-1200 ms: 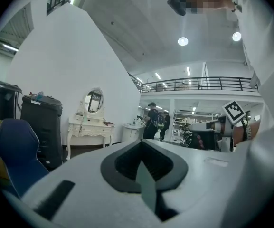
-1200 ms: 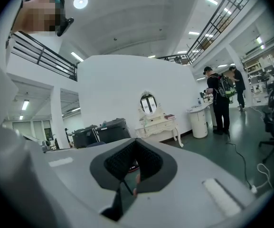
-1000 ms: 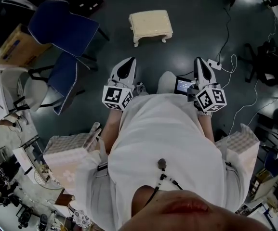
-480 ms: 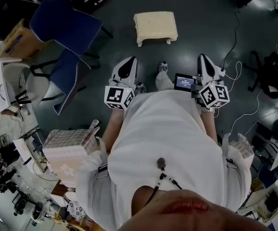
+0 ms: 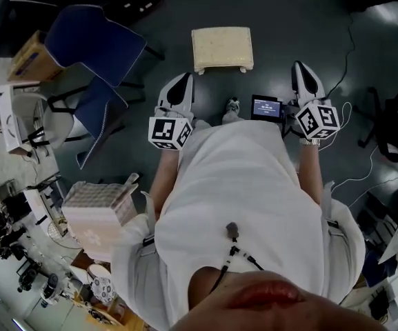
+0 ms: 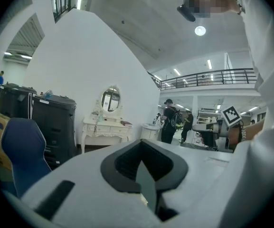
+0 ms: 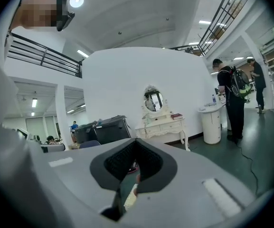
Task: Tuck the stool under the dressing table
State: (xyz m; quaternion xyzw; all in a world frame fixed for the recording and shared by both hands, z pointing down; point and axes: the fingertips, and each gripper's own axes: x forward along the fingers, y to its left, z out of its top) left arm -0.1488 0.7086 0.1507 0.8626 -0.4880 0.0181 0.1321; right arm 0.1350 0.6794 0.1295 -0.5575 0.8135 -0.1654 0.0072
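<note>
The floor (image 5: pixel 288 19) is dark and smooth, with a bit of shine on it. The stool (image 5: pixel 222 48) stands on this floor, right in front of the person. It is small and cream, with a flat square top and short legs. Nothing touches it.

The left hand-held gripper (image 5: pixel 182 81) and the right hand-held gripper (image 5: pixel 303 67) both point forward, toward the stool. The stool sits ahead of the gap between them, well apart from both. The left hand-held gripper has its jaws pressed together with nothing in them. The right hand-held gripper is the same, closed tight and empty. A small screen (image 5: pixel 266 107) glows next to the right one.

The dressing table (image 6: pixel 106 127) is white and stands far off against a big white wall (image 6: pixel 89 65). It has an oval mirror (image 6: pixel 110 99) on top. Tall black boxes (image 6: pixel 53 122) stand beside it, on its left in the left gripper view. A round white stand (image 7: pixel 212 122) is on its other side.

A blue chair (image 5: pixel 95 40) is on the floor to the left of the stool. A thin cable (image 5: pixel 351 40) lies across the floor on the right. The room is very big, with a high ceiling, bright lights (image 7: pixel 76 0) and a railing (image 6: pixel 212 77) up high. Some people (image 7: pixel 234 99) stand further back.
</note>
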